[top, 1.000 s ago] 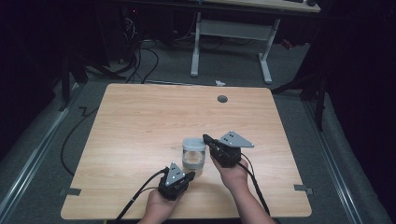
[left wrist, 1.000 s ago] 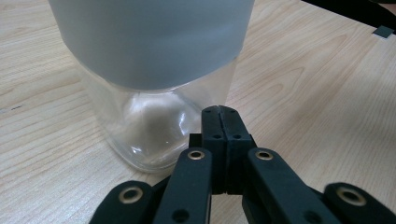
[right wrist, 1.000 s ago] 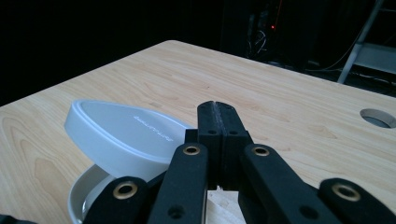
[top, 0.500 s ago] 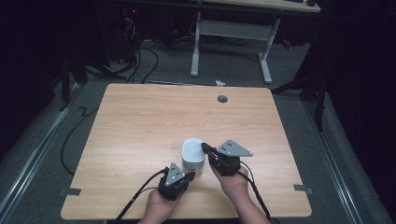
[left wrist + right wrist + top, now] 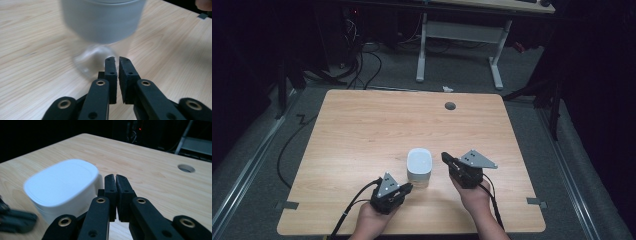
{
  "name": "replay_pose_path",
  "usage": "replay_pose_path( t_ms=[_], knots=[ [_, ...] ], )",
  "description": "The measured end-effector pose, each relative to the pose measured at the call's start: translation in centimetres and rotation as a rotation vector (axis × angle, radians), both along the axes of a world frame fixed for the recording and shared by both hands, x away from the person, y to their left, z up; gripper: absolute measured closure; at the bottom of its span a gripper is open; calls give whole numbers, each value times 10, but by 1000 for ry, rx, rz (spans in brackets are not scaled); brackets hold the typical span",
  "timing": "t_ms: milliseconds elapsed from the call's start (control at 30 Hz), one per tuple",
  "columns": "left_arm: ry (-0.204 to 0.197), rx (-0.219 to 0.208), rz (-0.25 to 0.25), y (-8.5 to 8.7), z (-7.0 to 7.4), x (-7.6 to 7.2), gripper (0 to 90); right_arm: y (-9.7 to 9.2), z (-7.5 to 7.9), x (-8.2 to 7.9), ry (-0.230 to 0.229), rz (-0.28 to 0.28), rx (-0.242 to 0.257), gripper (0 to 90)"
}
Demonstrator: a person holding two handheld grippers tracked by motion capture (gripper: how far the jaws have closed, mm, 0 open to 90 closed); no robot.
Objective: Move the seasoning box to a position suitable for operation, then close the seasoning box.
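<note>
On the near half of the wooden table [image 5: 362, 135], toward six o'clock, stands one container [image 5: 419, 167]: a clear tub with a white lid [image 5: 61, 181], upright, a little right of centre. Two grippers flank it, one in each hand. Left gripper [image 5: 408, 186] sits at about seven o'clock from the container, tips just beside its base; its jaws have just been opening and stand a narrow slit apart with nothing between them. Right gripper [image 5: 445, 157] lies at three o'clock of the container, near but apart from it; its jaws have eased a hair and look all but closed, holding nothing. One grey three-cornered plate [image 5: 478, 160] rides on the right gripper, a smaller one on the left. High view gives the whole layout: one round cable hole [image 5: 450, 106] at twelve o'clock of the tabletop, two tape marks near the front corners, a second desk's white legs [image 5: 496, 65] on the floor beyond, loose cables at eleven o'clock. Left gripper view adds the see-through lower wall of the container [image 5: 96, 56], blurred, just past the fingertips [image 5: 110, 66]. Right gripper view shows the lid from above, blurred, at ten o'clock of its fingertips [image 5: 110, 183], and the other gripper as a dark smear at lower left. Nothing stands between either gripper and the container.
</note>
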State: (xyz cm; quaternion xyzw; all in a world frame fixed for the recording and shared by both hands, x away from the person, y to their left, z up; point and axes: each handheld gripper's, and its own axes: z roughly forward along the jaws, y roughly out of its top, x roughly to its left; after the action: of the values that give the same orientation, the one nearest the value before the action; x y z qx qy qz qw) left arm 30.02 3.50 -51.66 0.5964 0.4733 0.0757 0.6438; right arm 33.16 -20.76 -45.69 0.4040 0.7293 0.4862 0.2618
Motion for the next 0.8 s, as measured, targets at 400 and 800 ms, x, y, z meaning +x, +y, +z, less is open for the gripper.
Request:
replay_pose_path(
  t_ms=[400, 800],
  knots=[
    [-22, 62, 251, 100, -8, 30, 622, -58, -30, -3, 78, -133, 7, 814],
    [-21, 53, 395, 143, -11, 27, 553, -118, -53, -43, 111, -285, 22, 576]
  ],
)
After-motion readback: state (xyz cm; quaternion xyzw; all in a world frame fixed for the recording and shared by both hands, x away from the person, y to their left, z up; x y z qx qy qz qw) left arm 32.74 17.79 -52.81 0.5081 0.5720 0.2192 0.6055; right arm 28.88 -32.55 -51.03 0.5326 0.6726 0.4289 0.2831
